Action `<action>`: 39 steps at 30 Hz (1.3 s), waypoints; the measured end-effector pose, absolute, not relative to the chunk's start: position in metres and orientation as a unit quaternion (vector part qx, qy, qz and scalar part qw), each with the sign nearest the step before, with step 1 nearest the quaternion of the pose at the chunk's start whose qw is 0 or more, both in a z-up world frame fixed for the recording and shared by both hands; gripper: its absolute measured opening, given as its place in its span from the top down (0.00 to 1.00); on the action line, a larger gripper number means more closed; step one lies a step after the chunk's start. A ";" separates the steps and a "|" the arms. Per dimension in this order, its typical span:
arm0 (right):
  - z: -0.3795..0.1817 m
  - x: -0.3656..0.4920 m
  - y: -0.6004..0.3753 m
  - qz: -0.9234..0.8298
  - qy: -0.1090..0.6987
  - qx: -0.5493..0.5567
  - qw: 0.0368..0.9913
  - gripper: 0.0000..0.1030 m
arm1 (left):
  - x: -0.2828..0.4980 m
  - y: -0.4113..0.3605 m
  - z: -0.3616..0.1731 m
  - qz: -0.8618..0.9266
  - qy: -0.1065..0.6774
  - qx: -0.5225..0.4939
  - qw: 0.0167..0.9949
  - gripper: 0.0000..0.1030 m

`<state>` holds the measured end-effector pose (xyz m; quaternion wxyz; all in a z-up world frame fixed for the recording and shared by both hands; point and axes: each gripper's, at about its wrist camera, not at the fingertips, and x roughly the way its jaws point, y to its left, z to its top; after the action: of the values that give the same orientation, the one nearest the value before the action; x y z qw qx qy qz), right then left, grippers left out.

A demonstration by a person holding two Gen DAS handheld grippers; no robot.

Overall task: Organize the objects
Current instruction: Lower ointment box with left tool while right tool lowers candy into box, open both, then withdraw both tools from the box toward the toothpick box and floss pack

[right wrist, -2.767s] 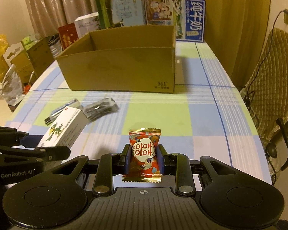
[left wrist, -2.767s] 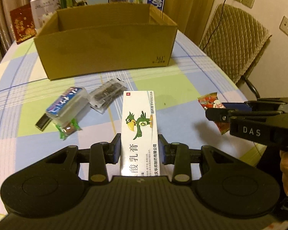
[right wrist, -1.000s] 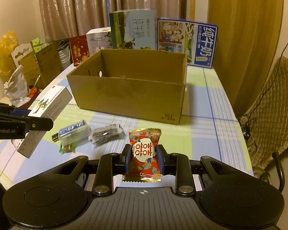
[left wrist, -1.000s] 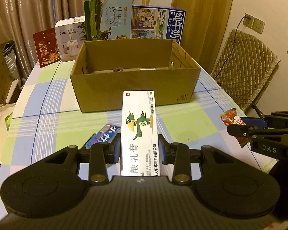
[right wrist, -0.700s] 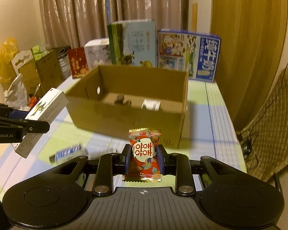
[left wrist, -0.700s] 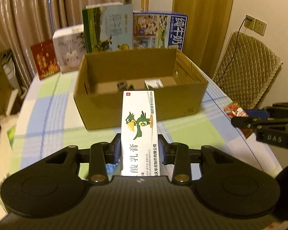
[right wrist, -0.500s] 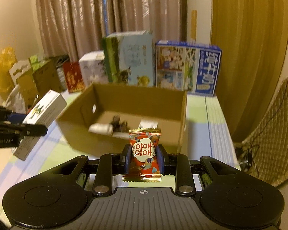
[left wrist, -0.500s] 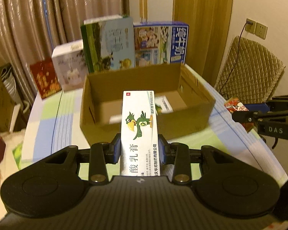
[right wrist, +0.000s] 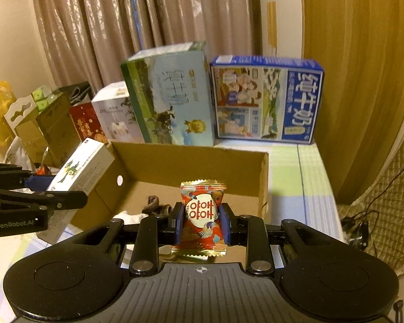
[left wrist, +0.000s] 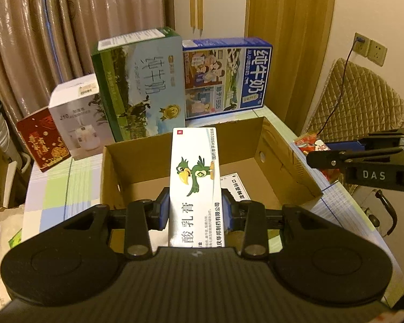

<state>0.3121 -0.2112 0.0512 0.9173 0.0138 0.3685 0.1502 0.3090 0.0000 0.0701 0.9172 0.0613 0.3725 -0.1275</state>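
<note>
My left gripper is shut on a long white ointment box with a green bird on it, held up over the near wall of the open cardboard box. My right gripper is shut on a red candy packet with a white circle, also above the cardboard box. In the right wrist view the left gripper with the ointment box hangs over the carton's left wall. In the left wrist view the right gripper with the candy packet is at the carton's right wall.
Inside the carton lie a white card and a dark small item. Behind it stand a green milk carton, a blue milk carton, a white appliance box and a red box. A quilted chair stands at right.
Both grippers have risen and moved forward from the table's front to over the cardboard box, each still holding its item. The loose items on the table have dropped out of view.
</note>
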 end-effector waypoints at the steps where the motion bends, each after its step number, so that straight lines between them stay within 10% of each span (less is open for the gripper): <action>1: 0.048 0.317 -0.212 0.150 0.374 0.018 0.915 0.76 | 0.315 -0.001 0.066 -0.128 0.377 0.060 0.916 0.68; 16: 0.015 0.359 -0.218 0.137 0.406 0.049 0.902 0.76 | 0.366 -0.020 0.028 -0.138 0.379 0.059 0.913 0.68; 19: 0.011 0.364 -0.216 0.138 0.403 0.052 0.903 0.75 | 0.373 -0.021 0.025 -0.125 0.364 0.058 0.921 0.39; 21: 0.009 0.367 -0.215 0.143 0.401 0.056 0.903 0.74 | 0.373 -0.019 0.026 -0.125 0.358 0.055 0.923 0.39; 25: 0.008 0.366 -0.219 0.142 0.390 0.063 0.908 0.40 | 0.369 -0.013 0.026 -0.124 0.357 0.051 0.924 0.39; 39: 0.056 0.299 -0.221 0.153 0.352 0.079 0.920 0.30 | 0.308 0.015 0.040 -0.108 0.362 0.020 0.925 0.27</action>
<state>0.2987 -0.2208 0.0557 0.9200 0.0791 0.3518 0.1533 0.3081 0.0154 0.0396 0.9255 0.0199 0.3624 -0.1084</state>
